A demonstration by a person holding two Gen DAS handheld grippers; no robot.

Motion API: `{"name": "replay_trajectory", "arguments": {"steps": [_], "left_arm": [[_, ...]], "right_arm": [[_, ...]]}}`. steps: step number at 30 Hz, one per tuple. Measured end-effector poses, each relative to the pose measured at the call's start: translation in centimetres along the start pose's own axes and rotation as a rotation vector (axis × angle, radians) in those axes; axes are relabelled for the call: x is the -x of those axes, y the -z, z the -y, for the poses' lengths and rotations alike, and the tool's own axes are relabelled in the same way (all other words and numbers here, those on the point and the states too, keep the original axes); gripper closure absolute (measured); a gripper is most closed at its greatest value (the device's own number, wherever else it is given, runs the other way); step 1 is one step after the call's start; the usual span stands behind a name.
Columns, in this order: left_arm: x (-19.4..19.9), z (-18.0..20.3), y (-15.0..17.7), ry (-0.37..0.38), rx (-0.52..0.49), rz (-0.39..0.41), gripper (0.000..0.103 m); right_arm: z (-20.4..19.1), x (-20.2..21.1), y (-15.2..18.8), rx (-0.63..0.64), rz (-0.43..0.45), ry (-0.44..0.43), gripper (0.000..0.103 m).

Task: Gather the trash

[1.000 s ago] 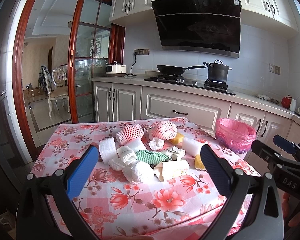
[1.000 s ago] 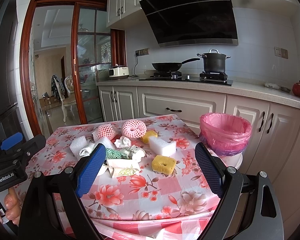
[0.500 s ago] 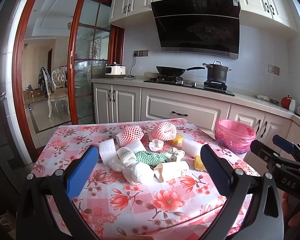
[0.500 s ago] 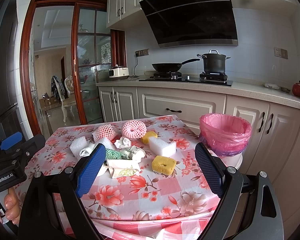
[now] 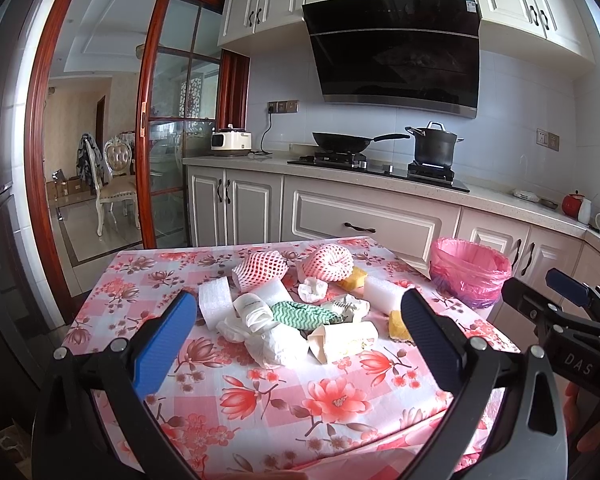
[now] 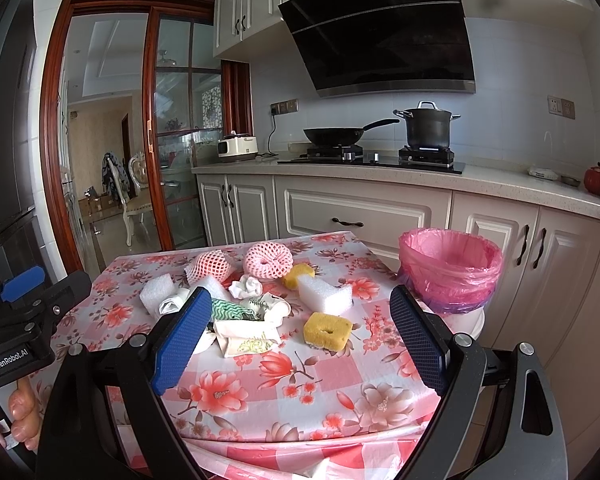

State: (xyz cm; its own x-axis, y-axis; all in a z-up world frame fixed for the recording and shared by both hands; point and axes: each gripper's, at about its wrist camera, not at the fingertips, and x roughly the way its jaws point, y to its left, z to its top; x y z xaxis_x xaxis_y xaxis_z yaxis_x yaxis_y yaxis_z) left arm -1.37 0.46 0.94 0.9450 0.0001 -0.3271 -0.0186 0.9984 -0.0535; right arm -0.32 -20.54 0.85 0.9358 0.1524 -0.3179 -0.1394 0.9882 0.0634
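Observation:
A heap of trash lies on the floral tablecloth (image 5: 260, 396): two pink foam nets (image 5: 327, 262), white foam blocks (image 6: 325, 298), crumpled paper (image 5: 276, 346), a green striped cloth (image 5: 300, 314), a flattened paper cup (image 6: 246, 338) and a yellow sponge (image 6: 327, 330). A bin lined with a pink bag (image 6: 450, 268) stands off the table's right side. My left gripper (image 5: 298, 336) hangs open over the near edge, with the heap beyond its blue pads. My right gripper (image 6: 300, 338) is open too, short of the sponge. Neither holds anything.
Behind the table runs a counter with white cabinets (image 5: 364, 228), a hob with a wok (image 5: 342, 142) and a black pot (image 5: 434, 146). At left a glass sliding door (image 5: 172, 152) opens onto a room with a chair (image 5: 114, 184). A hand (image 6: 20, 416) grips the left tool.
Both views have barely shifted over the last second. The trash lies as it did and both grippers stay open.

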Motion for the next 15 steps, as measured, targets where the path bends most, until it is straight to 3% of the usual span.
{"name": "replay_trajectory", "arguments": {"steps": [15], "left_arm": [[0.00,0.00,-0.18,0.001,0.000,0.003,0.004]], "right_arm": [[-0.02,0.08,0.05,-0.001,0.000,0.000,0.018]]}}
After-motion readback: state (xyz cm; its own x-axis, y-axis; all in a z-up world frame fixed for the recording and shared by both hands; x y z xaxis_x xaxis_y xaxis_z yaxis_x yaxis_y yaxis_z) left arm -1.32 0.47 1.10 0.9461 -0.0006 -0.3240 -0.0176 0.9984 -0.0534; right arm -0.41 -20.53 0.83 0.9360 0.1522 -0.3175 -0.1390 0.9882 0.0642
